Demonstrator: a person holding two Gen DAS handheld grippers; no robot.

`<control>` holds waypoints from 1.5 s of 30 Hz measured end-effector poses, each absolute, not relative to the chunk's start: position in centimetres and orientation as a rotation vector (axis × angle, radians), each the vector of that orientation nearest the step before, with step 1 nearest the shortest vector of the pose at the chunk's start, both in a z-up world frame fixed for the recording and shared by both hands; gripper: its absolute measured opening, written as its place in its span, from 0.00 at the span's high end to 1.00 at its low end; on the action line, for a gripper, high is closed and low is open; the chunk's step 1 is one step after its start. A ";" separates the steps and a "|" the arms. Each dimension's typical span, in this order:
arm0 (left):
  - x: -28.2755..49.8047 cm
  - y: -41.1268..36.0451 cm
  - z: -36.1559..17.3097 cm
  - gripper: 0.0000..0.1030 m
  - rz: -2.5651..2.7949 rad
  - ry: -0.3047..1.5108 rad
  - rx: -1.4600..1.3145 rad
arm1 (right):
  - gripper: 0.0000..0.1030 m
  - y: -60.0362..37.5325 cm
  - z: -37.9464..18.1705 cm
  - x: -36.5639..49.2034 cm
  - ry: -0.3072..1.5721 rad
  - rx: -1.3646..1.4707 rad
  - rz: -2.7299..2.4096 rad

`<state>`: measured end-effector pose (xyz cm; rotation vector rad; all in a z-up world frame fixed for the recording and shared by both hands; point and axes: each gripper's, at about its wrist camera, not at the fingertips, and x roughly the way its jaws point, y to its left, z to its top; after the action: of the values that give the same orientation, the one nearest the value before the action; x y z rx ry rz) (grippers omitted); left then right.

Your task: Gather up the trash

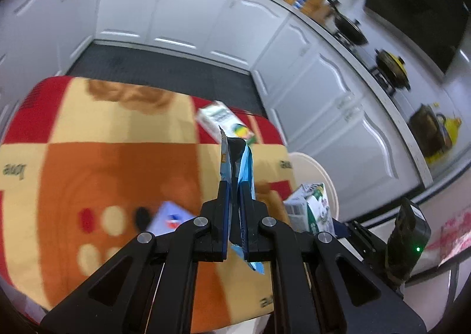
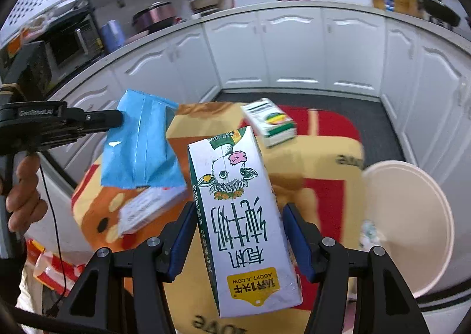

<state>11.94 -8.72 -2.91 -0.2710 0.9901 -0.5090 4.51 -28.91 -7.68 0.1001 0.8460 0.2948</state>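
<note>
Right gripper (image 2: 240, 234) closed on a white-and-green milk carton (image 2: 241, 216), blue pads pressed to both long sides, carton held upside down with cow print and yellow "ADOPT A COW" label nearest the lens. Left gripper (image 1: 235, 189) pinched narrow on a blue snack wrapper (image 1: 237, 163), wrapper standing edge-on between the fingers and projecting beyond the tips; same wrapper seen broadside in the right wrist view, raised above the table's left part. Left hand (image 2: 22, 189) visible on the gripper handle at the left edge of the right wrist view. Below both grippers, a table covered by a checked cloth (image 1: 117, 163) in orange, yellow and red, printed with "love". Small white packet with a red and blue mark (image 1: 169, 217) lying on the near part of the cloth, just left of the left gripper's linkage. White waste bin (image 2: 412, 216) standing off the table's right edge, open, with some pale litter inside near its left wall; contents not identifiable. Second carton, white and green with a round coloured logo (image 2: 269, 122), lying on its side at the far part of the cloth, well apart from both grippers. Beyond the table, dark floor mat (image 1: 164, 66), then white kitchen cabinets (image 2: 294, 48) wrapping around. Countertop above carrying a yellow pot (image 1: 393, 66) and a black pan (image 1: 350, 29); remaining items blurred.
</note>
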 end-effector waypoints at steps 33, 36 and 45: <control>13.7 -33.4 -8.8 0.96 -0.665 1.060 0.015 | 0.45 -49.2 -12.2 5.3 0.903 0.319 -0.143; 13.8 -34.2 -9.3 0.96 -0.664 1.066 0.029 | 0.45 -49.6 -12.8 5.4 0.915 0.326 -0.147; 14.2 -35.8 -11.0 0.96 -0.651 1.087 0.059 | 0.45 -50.4 -13.9 6.1 0.950 0.347 -0.146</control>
<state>14.21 -35.83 -10.98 0.0591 1.0874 -0.6513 6.12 -50.38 -13.89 0.3466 0.9499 -0.1464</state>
